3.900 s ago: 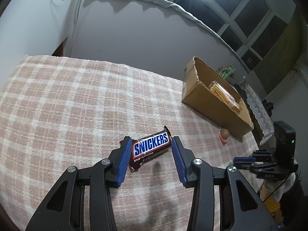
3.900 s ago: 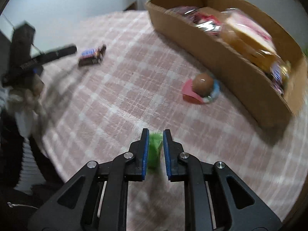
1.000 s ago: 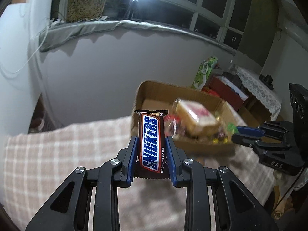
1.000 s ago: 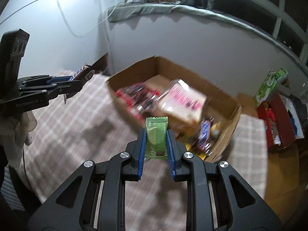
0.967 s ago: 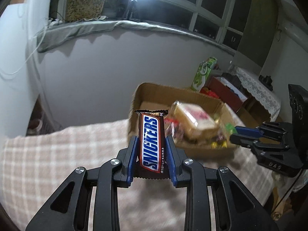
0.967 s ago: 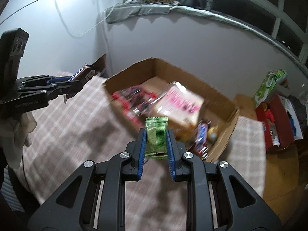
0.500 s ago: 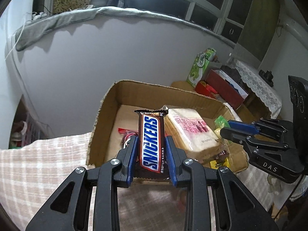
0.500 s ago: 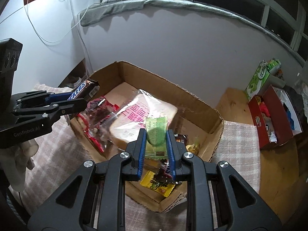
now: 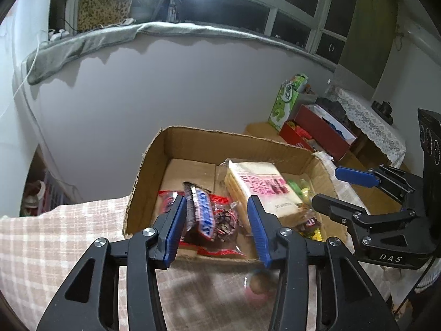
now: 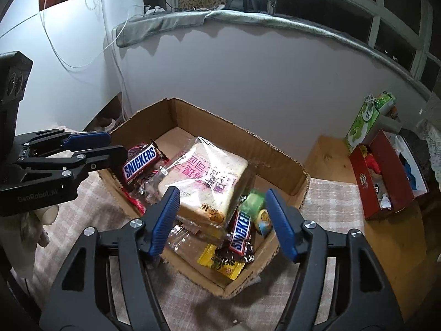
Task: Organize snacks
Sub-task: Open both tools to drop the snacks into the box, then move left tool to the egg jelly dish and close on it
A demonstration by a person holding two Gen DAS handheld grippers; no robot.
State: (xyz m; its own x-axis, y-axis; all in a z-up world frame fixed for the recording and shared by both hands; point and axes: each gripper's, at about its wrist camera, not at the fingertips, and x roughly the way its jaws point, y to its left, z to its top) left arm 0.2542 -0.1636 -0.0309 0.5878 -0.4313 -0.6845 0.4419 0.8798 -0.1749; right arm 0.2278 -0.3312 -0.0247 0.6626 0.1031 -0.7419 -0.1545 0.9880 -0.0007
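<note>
My left gripper (image 9: 217,220) hangs over the near left end of the cardboard box (image 9: 220,135). Its jaws are opening. The Snickers bar (image 9: 202,212) is blurred and loose between them, tipping toward a red-wrapped packet; in the right wrist view the bar (image 10: 140,161) sits just past the left gripper (image 10: 115,144). My right gripper (image 10: 223,207) is over the box (image 10: 275,149) at its near right end, jaws also opening. The small green packet (image 10: 255,201) is blurred and free of the pads, beside the bagged bread (image 10: 209,173).
The box also holds a second Snickers (image 10: 241,233) and a yellow packet (image 10: 220,262). A pink holder with a brown ball (image 9: 259,287) lies on the checked cloth in front of the box. A red box (image 10: 386,171) and a green carton (image 10: 363,121) stand further right.
Both grippers were shut half a second ago, left on the Snickers, right on the green packet. Now both have spread and the two snacks are dropping into the box.
</note>
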